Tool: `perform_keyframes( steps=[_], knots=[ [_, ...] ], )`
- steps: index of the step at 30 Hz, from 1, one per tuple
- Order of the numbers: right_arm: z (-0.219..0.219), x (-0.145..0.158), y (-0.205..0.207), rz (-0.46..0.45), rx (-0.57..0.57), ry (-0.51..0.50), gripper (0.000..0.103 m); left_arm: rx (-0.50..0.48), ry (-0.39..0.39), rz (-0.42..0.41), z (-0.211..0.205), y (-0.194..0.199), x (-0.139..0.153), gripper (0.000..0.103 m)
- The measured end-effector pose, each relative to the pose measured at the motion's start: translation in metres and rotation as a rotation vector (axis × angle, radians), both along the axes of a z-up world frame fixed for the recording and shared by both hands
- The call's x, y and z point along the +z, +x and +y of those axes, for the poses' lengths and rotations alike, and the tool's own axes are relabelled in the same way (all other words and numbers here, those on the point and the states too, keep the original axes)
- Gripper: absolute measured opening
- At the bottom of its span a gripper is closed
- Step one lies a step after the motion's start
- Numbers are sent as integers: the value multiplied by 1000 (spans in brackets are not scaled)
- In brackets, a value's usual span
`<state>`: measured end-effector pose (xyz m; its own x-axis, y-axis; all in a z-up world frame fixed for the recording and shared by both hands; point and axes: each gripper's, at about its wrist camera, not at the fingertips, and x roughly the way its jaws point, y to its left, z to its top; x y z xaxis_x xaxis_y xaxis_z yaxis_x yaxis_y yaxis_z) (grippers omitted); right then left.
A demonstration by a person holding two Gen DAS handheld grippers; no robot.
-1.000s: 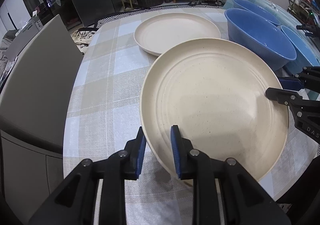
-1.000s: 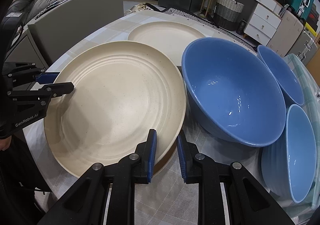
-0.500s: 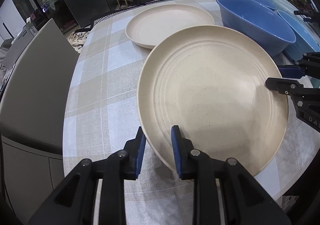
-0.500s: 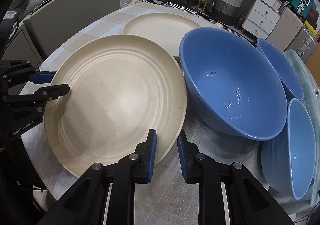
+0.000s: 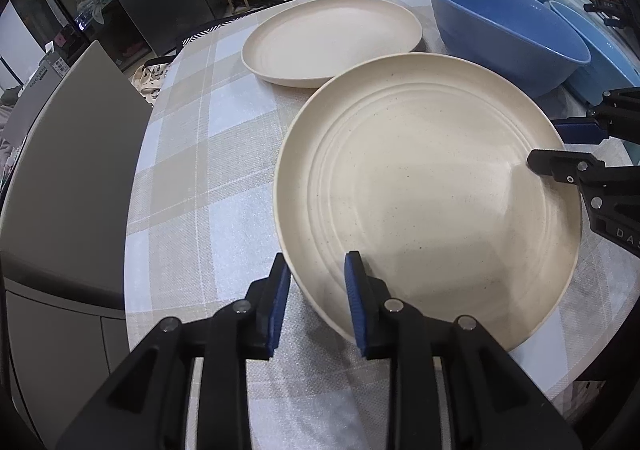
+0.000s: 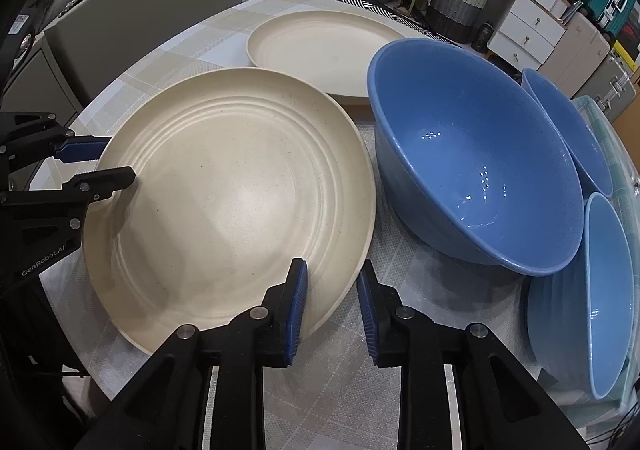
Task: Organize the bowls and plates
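A cream ridged plate (image 5: 420, 189) (image 6: 232, 201) lies low over the checked tablecloth, held at two opposite rims. My left gripper (image 5: 316, 290) straddles its near-left rim, one blue pad outside and one on the inner face; its jaws are opening, though the pads still sit against the rim. My right gripper (image 6: 332, 298) is shut on the opposite rim, beside a large blue bowl (image 6: 472, 169). Each gripper shows in the other's view: the left gripper (image 6: 116, 161), the right gripper (image 5: 546, 145). A second cream plate (image 5: 332, 37) (image 6: 320, 49) lies flat behind.
Two smaller blue bowls (image 6: 572, 129) (image 6: 604, 290) lean at the right behind and beside the large one. A grey chair back (image 5: 68, 153) stands close to the table's left edge (image 5: 136, 189). Bare tablecloth (image 5: 208, 129) shows left of the plates. Baskets and drawers stand beyond.
The held plate has come down and levelled toward the tablecloth with both grippers on it. It no longer overlaps the far plate in the left wrist view. The gaps between the pads look slightly wider.
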<state>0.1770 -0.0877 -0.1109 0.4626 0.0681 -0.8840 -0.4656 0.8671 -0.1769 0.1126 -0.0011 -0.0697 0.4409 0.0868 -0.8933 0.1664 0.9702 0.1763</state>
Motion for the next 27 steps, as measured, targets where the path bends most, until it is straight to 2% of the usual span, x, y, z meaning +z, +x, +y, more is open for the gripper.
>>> perform_keyframes(
  steps=[9,14,17,18,20,22,24,27],
  knots=[
    [-1,-1,6,25,-10,45,28,5,-7,4,0,0,0,29],
    [-2,0,5,27,-11,51,30,0,-40,14,1,0,0,40],
    [-4,6,4,24,-7,84,40,2,-57,9,2,0,3,48],
    [-4,9,3,19,-4,95,47,5,-62,3,3,0,5,50],
    [-4,17,1,5,6,123,53,19,-87,-12,7,0,10,50],
    [-3,26,-1,-11,18,158,69,40,-114,-32,12,1,17,54],
    [-4,36,-4,-39,34,206,78,68,-129,-65,18,0,26,55],
    [-6,51,-9,-72,51,266,80,99,-170,-103,27,-1,37,62]
  ],
)
